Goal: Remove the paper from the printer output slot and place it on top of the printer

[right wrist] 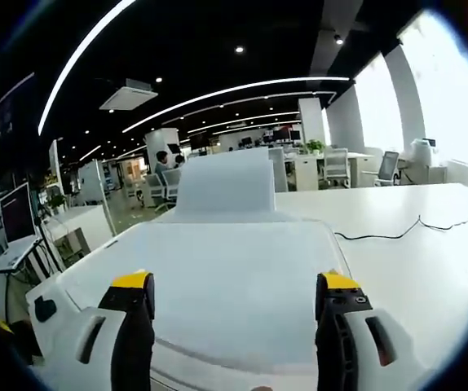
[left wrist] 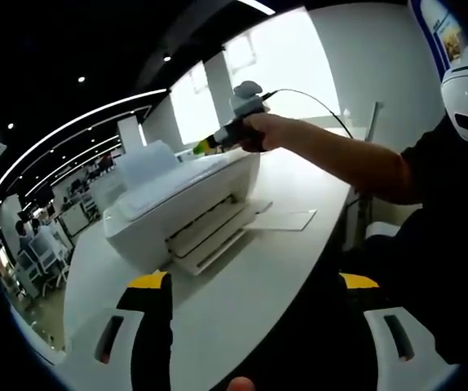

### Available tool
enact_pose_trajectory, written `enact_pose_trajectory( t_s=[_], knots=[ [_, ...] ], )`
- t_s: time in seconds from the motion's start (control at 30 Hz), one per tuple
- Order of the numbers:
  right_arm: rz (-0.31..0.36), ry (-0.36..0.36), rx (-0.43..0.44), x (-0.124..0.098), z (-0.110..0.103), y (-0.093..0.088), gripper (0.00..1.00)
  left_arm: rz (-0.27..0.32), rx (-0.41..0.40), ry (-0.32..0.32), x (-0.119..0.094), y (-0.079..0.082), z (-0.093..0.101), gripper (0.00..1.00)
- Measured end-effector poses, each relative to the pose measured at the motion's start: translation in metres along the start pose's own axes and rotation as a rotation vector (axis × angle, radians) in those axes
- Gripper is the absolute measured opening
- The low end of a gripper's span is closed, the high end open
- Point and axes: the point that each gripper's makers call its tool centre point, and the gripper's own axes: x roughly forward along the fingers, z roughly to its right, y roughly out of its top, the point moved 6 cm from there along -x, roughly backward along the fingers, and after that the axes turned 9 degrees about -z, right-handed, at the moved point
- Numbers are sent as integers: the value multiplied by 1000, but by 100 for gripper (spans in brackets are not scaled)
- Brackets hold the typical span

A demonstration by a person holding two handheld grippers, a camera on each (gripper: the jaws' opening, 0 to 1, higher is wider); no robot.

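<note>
A white printer (left wrist: 177,208) stands on a white table (left wrist: 299,269), its output slot (left wrist: 205,236) facing me. A thin flat white piece (left wrist: 287,218) reaches from the slot out over the table; I cannot tell whether it is paper or tray. My left gripper (left wrist: 254,282) is open, well short of the printer, holding nothing. A hand holds the right gripper (left wrist: 218,142) over the printer's top. In the right gripper view a flat white sheet (right wrist: 234,277), apparently paper, lies on the printer top under my open right gripper (right wrist: 236,282). The rear paper support (right wrist: 226,183) stands upright behind.
The person's bare forearm (left wrist: 340,155) and dark sleeve (left wrist: 446,212) cross the right side above the table. A thin black cable (right wrist: 405,232) trails over the table right of the printer. Desks, chairs and people (right wrist: 165,163) fill the office behind.
</note>
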Motion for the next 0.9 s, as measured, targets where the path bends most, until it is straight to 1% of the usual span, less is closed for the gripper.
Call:
enact_pose_trajectory(
  t_s=[0.37,0.5,0.9],
  knots=[
    [-14,7,-9,1,-1,-3,80,1,1,0,0,1,0,84],
    [-35,16,-11,3,-1,-7,80,1,1,4,0,1,0,84],
    [-46,30,-8,3,-2,-9,80,3,-5,7,0,0,-2,84]
  ],
)
